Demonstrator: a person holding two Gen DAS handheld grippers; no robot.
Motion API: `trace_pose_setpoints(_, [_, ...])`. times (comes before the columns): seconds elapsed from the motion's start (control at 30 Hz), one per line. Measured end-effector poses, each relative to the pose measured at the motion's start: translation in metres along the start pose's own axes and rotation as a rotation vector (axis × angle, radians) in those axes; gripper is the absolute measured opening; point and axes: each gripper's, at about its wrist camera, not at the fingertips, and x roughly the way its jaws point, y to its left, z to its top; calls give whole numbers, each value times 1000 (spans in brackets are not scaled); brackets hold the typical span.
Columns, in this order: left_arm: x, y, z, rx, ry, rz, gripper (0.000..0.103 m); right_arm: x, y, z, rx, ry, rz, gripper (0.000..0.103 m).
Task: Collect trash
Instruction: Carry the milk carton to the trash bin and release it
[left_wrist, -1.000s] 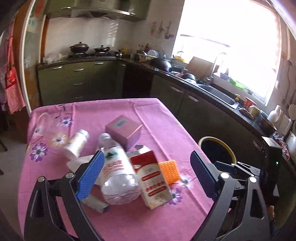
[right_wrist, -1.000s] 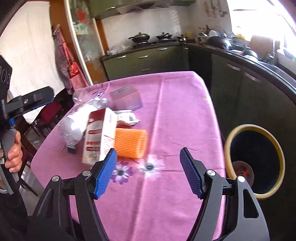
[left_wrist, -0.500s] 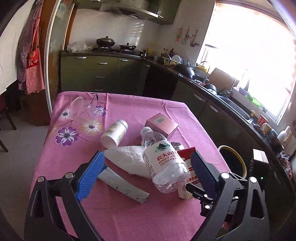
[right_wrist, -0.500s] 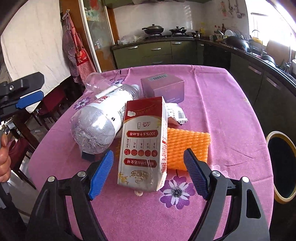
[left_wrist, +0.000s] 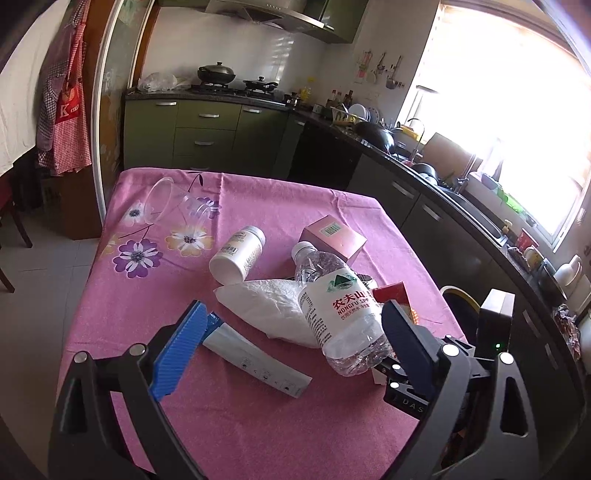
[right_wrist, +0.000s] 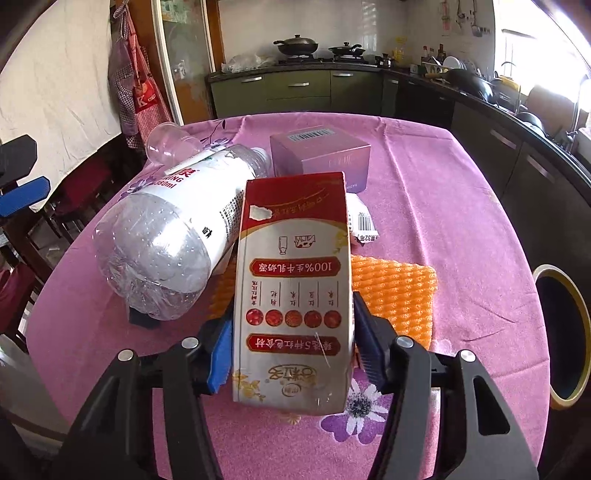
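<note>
My right gripper (right_wrist: 291, 354) is shut on a red and white milk carton (right_wrist: 293, 280) lying on the pink tablecloth. A clear water bottle (right_wrist: 173, 236) lies to its left, an orange foam net (right_wrist: 391, 291) to its right. My left gripper (left_wrist: 291, 347) is open, above a grey tube (left_wrist: 255, 360), with white crumpled plastic (left_wrist: 273, 306) and the water bottle (left_wrist: 340, 306) just beyond its fingers. A white pill bottle (left_wrist: 238, 254), a pink box (left_wrist: 332, 240) and a clear cup (left_wrist: 166, 203) lie farther back.
A yellow-rimmed dark bin (right_wrist: 561, 332) stands on the floor right of the table. The pink box (right_wrist: 321, 158) and a barcode wrapper (right_wrist: 364, 221) lie behind the carton. Green kitchen cabinets (left_wrist: 207, 133) line the far wall and right side.
My right gripper moved forward and closed on the milk carton. My left gripper swung left and back, now facing the tube and white plastic, still open.
</note>
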Motion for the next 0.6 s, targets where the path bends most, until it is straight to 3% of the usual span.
trace_pose_setpoints(0.5, [7,-9,-5,22,23,3,91,-59,-52,3,154,-74,147,57])
trace_pose_setpoints(0.6, [7,-9,-4,23,22,1,91,-83,-85,6,205,-124,89,57])
